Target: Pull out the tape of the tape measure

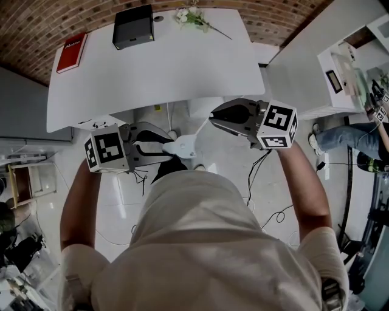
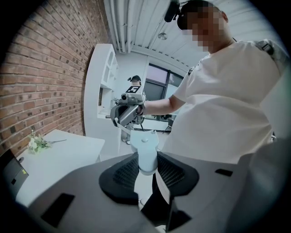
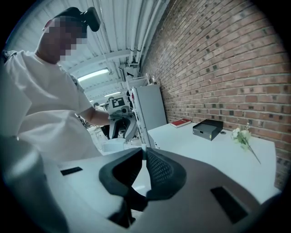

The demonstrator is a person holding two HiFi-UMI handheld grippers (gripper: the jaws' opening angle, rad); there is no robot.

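The left gripper (image 1: 164, 146) clamps a tape measure (image 2: 145, 152). Its casing is smooth, white and rounded, with a small round button on the face. It stands squeezed between the two black pads (image 2: 120, 175), which have a fine mesh texture, and the jaws are held partly apart by its width. A thin, flat white tape (image 1: 202, 127) runs out of the casing and slants across the gap to the right gripper (image 1: 214, 117). That gripper's jaws are pinched together at their tips on the end of the tape, and a small white tab shows between them. Both grippers have smooth grey shells and carry a cube with black-and-white square markers.

Beyond both grippers lies a glossy white counter (image 1: 182, 67) with rounded corners. On its far side are a matte black box (image 1: 133, 26), a flat red book (image 1: 72, 52) and a sprig of white flowers (image 1: 193, 17), in front of a rough brick wall (image 3: 218, 54).
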